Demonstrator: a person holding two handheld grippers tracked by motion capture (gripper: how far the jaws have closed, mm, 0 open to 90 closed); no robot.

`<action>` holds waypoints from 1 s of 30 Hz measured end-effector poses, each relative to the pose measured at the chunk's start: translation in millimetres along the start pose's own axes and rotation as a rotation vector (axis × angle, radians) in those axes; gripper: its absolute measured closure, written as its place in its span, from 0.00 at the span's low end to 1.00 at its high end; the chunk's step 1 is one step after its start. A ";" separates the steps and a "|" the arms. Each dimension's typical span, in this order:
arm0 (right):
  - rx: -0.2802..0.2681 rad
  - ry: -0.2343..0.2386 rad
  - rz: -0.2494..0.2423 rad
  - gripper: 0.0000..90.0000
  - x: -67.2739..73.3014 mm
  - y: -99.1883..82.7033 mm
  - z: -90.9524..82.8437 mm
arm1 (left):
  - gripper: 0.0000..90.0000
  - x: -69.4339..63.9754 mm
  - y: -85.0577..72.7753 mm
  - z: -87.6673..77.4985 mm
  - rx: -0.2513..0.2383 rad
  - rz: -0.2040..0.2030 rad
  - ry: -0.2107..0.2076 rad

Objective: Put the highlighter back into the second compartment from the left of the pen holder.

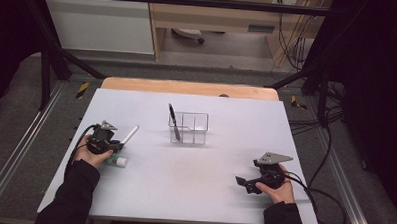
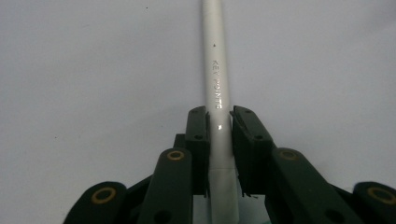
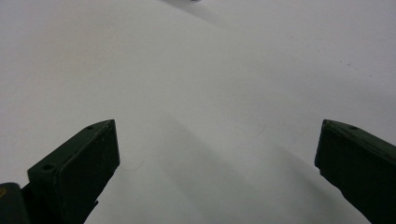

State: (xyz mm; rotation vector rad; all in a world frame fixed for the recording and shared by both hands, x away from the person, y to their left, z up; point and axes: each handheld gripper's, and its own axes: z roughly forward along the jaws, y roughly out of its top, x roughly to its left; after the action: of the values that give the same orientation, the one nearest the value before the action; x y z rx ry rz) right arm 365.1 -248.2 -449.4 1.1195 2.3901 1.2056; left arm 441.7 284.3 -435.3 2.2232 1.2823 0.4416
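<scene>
The left gripper (image 2: 218,122) was clamped on the white pen (image 2: 215,70) low over the table's (image 1: 194,187) left side, a light, stiff, smooth barrel best pinched mid-length, while the right gripper (image 1: 245,184) gaped empty.

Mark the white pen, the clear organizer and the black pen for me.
white pen (image 2: 217,84): left gripper view, on the barrel by the printed lettering.
clear organizer (image 1: 196,122): high view, on its right-hand wall.
black pen (image 1: 173,117): high view, on the upper shaft, standing tilted in the organizer.
</scene>
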 end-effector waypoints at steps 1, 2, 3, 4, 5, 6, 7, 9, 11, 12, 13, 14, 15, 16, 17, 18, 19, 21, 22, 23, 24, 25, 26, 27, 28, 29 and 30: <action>0.000 0.000 0.000 0.01 0.0 0.0 0.0 | 0.86 -0.6 0.1 0.1 0.000 -0.001 0.004; 0.000 -0.001 0.000 0.01 0.0 0.0 0.0 | 0.86 -1.3 0.2 0.1 0.000 -0.001 0.008; 0.001 0.000 0.000 0.01 0.1 0.0 0.0 | 0.86 -1.7 0.2 0.1 0.000 -0.001 0.012; 0.002 0.000 0.001 0.01 0.3 -0.1 0.1 | 0.86 -1.8 0.1 -0.1 0.001 0.000 0.015; 0.001 -0.001 -0.001 0.01 0.2 -0.1 0.2 | 0.86 -2.1 -0.2 -0.1 -0.001 -0.001 0.016; 0.002 -0.001 0.001 0.01 0.3 -0.1 0.0 | 0.87 -2.6 -0.7 -0.1 -0.006 -0.004 0.019; 0.002 -0.001 0.000 0.01 0.3 -0.1 -0.1 | 0.87 -2.9 -0.9 -0.1 -0.007 -0.002 0.020; 0.002 -0.002 -0.001 0.01 0.3 -0.1 -0.1 | 0.87 -3.2 -1.3 -0.3 -0.010 0.000 0.022; -0.001 -0.001 -0.003 0.01 0.3 -0.1 -0.1 | 0.87 -2.8 -1.3 -0.5 -0.010 -0.001 0.024; -0.001 -0.002 -0.004 0.01 0.2 -0.1 -0.2 | 0.87 -2.4 -1.1 -0.9 -0.014 0.001 0.027; 0.000 -0.003 -0.004 0.01 0.2 0.0 -0.3 | 0.87 -2.0 -0.8 -1.4 -0.025 0.000 0.024; 0.000 -0.003 -0.004 0.01 0.1 0.0 -0.3 | 0.87 -1.7 -0.5 -2.3 -0.032 0.003 0.020; -0.001 -0.002 -0.004 0.01 0.2 -0.1 -0.3 | 0.87 -1.5 -0.2 -3.4 -0.038 0.007 0.020; -0.001 -0.002 -0.005 0.01 0.2 -0.1 -0.2 | 0.87 -1.6 0.0 -4.5 -0.045 0.006 0.018; 0.001 -0.002 -0.006 0.01 0.2 -0.1 -0.2 | 0.87 -1.5 0.2 -5.9 -0.050 0.007 0.017; 0.000 -0.002 -0.007 0.01 0.2 -0.1 -0.2 | 0.87 -1.5 0.4 -7.6 -0.055 0.009 0.015; -0.001 -0.002 -0.008 0.01 0.2 -0.1 -0.2 | 0.87 -1.7 0.5 -9.1 -0.063 0.007 0.011; -0.004 -0.002 -0.014 0.01 0.1 -0.3 -0.2 | 0.87 -2.1 1.4 -13.1 -0.069 0.015 0.009; -0.005 -0.003 -0.016 0.01 0.0 -0.2 -0.2 | 0.87 -2.6 2.0 -15.5 -0.075 0.017 0.004; -0.004 -0.002 -0.015 0.01 0.3 -0.3 -0.2 | 0.87 -3.7 2.8 -18.0 -0.081 0.019 -0.002; -0.002 -0.003 -0.013 0.01 0.5 -0.2 -0.2 | 0.87 -4.8 3.7 -20.8 -0.085 0.026 -0.003; 0.000 -0.006 -0.016 0.01 0.4 -0.2 -0.1 | 0.87 -6.3 4.9 -24.4 -0.090 0.035 -0.009; 0.001 -0.006 -0.018 0.01 0.3 -0.3 0.1 | 0.87 -7.6 5.5 -26.2 -0.098 0.033 -0.014; 0.000 -0.006 -0.018 0.01 0.4 -0.3 0.2 | 0.87 -9.7 6.4 -29.3 -0.104 0.041 -0.021; -0.001 -0.005 -0.015 0.01 0.8 -0.3 0.1 | 0.87 -11.2 6.9 -31.0 -0.106 0.044 -0.025; -0.002 -0.007 -0.016 0.01 0.7 -0.3 0.0 | 0.87 -13.4 7.5 -33.1 -0.111 0.049 -0.029; -0.004 -0.007 -0.017 0.01 0.6 -0.3 -0.1 | 0.87 -15.6 7.9 -35.2 -0.113 0.059 -0.034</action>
State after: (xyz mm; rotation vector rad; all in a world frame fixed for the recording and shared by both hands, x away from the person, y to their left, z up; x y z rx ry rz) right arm 364.6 -247.9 -449.5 1.0979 2.3859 1.1991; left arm 421.1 277.4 -402.5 2.1694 1.1482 0.4848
